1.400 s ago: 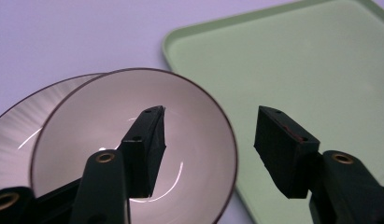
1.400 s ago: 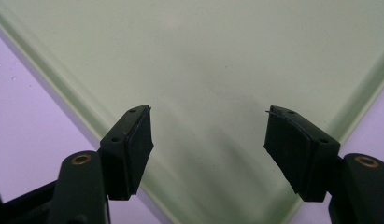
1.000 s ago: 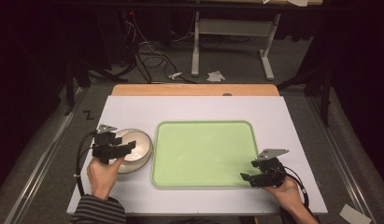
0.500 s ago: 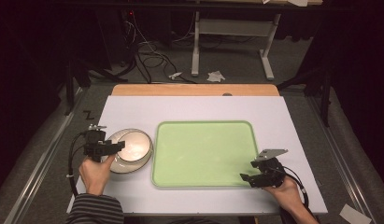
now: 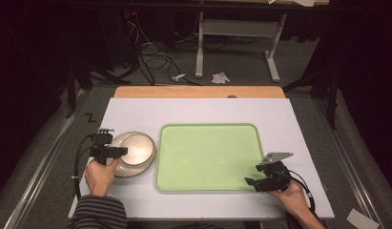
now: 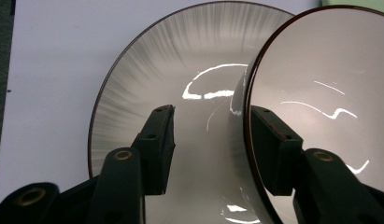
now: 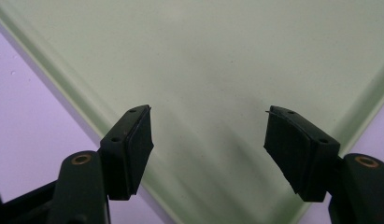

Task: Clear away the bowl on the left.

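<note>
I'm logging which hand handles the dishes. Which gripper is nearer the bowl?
Left. The left gripper has its open jaws astride the rim of the bowl, above a plate; the right gripper hovers over the tray's near right corner.

Dark room; grey floor [image 5: 241, 62]; tangled cables [image 5: 150, 55]; white table legs [image 5: 272, 52]; crumpled paper scraps [image 5: 220, 78].

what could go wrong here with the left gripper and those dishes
The left gripper is open, its jaws straddling the rim of the bowl that sits on the plate. Closing on that glossy wall could let the bowl slip or tip. Lifting might also drag or rattle the plate, which lies close to the green tray.
</note>
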Demonstrator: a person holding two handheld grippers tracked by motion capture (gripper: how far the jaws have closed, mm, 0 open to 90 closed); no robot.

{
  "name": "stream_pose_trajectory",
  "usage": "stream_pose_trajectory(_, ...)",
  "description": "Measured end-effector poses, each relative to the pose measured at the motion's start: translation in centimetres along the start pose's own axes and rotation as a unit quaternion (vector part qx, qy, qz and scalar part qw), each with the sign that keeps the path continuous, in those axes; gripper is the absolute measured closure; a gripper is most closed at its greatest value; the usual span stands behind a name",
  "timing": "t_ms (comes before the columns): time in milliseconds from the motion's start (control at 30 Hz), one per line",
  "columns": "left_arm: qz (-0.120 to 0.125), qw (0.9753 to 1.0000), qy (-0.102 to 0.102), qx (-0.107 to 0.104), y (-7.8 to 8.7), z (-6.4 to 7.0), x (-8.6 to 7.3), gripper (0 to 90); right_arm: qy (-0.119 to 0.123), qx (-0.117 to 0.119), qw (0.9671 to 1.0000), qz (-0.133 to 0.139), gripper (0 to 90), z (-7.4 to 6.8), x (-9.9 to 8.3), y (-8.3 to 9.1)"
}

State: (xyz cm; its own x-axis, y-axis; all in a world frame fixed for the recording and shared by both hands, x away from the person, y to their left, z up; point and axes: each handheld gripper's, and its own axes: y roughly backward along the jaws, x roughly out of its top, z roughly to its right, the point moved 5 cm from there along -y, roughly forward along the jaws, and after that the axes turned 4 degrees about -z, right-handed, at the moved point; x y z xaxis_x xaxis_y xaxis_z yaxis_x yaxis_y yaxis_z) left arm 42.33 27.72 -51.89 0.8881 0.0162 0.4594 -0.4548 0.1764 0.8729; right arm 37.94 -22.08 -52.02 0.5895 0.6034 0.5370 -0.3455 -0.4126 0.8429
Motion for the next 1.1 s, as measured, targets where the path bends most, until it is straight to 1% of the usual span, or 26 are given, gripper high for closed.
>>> stream_pose_trajectory(67, -0.003, 1.0000, 0.003, 0.002, -0.10, -0.05, 0.00, 54.3, 0.000, -0.002, 1.0000, 0.000, 33.6, 0.00, 0.01, 0.02)
stream_pose_trajectory(167, -0.005, 1.0000, 0.005, -0.003, -0.25, -0.04, 0.05, 56.6, 0.000, 0.000, 1.0000, 0.000, 33.6, 0.05, -0.01, -0.03)
stream_pose_trajectory(200, -0.006, 1.0000, 0.005, -0.005, -0.29, -0.01, 0.07, 57.2, -0.007, 0.000, 1.0000, 0.001, 33.6, -0.02, 0.02, -0.01)
stream_pose_trajectory(333, -0.008, 0.9999, 0.004, -0.010, -0.38, 0.09, 0.05, 59.7, 0.003, -0.002, 1.0000, 0.001, 33.6, 0.00, -0.01, 0.02)
stream_pose_trajectory(400, -0.009, 0.9999, 0.004, -0.014, -0.43, 0.13, 0.04, 61.0, -0.002, -0.003, 1.0000, 0.001, 33.7, -0.05, 0.01, 0.14)
stream_pose_trajectory(467, -0.012, 0.9997, 0.001, -0.021, -0.57, 0.22, 0.04, 62.3, -0.001, -0.001, 1.0000, 0.002, 33.7, -0.02, 0.00, 0.06)
stream_pose_trajectory(600, -0.014, 0.9996, 0.000, -0.026, -0.66, 0.32, 0.04, 64.0, 0.001, 0.000, 1.0000, -0.002, 33.6, -0.05, -0.03, 0.02)
stream_pose_trajectory(767, -0.013, 0.9984, 0.019, -0.051, -0.71, 0.17, -0.02, 68.9, 0.003, -0.002, 1.0000, 0.000, 33.6, -0.03, -0.02, 0.06)
stream_pose_trajectory(833, -0.014, 0.9981, 0.020, -0.056, -0.73, 0.22, 0.00, 71.8, 0.000, 0.001, 1.0000, -0.001, 33.5, -0.03, -0.03, 0.01)
stream_pose_trajectory(1000, -0.014, 0.9979, 0.015, -0.061, -0.66, 0.42, -0.04, 79.2, 0.002, -0.001, 1.0000, -0.001, 33.5, -0.07, -0.02, 0.02)
stream_pose_trajectory(1100, -0.013, 0.9980, 0.015, -0.060, -0.59, 0.40, -0.04, 79.8, 0.001, -0.001, 1.0000, -0.001, 33.5, -0.09, -0.02, 0.02)
